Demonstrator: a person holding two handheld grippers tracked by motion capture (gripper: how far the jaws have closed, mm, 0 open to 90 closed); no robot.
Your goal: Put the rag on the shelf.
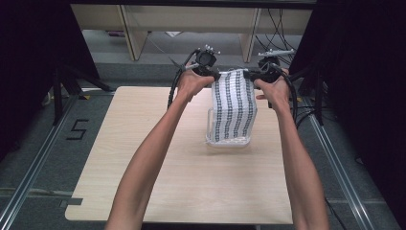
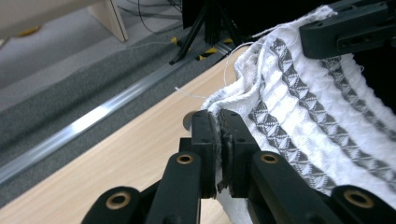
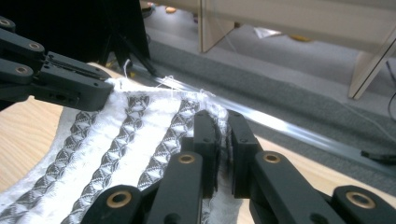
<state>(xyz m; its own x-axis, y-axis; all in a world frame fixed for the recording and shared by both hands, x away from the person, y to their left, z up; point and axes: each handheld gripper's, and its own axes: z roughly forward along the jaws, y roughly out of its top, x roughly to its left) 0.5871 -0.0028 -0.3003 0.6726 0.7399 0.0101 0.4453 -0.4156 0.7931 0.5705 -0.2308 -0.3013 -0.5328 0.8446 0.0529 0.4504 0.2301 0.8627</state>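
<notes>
A white cloth [image 1: 233, 105] with dark patterned stripes hangs stretched between the two grippers above the wooden table [image 1: 158, 163]. Its lower part drops into a clear plastic container [image 1: 228, 140] at the table's middle. My left gripper [image 1: 214, 74] is shut on the cloth's upper left corner [image 2: 219, 140]. The right gripper [image 1: 250, 74] is shut on the upper right corner [image 3: 223, 140]. In the left gripper view the striped cloth [image 2: 303, 121] runs off to the right, where the other gripper's black jaw pinches it. The right gripper view has the cloth [image 3: 121, 140] running left.
A metal floor rail [image 1: 24, 187] runs along the table's left side and another [image 1: 344, 177] along its right. Wooden furniture legs [image 1: 131, 33] and cables [image 1: 277, 24] stand beyond the far edge. Dark curtains flank both sides.
</notes>
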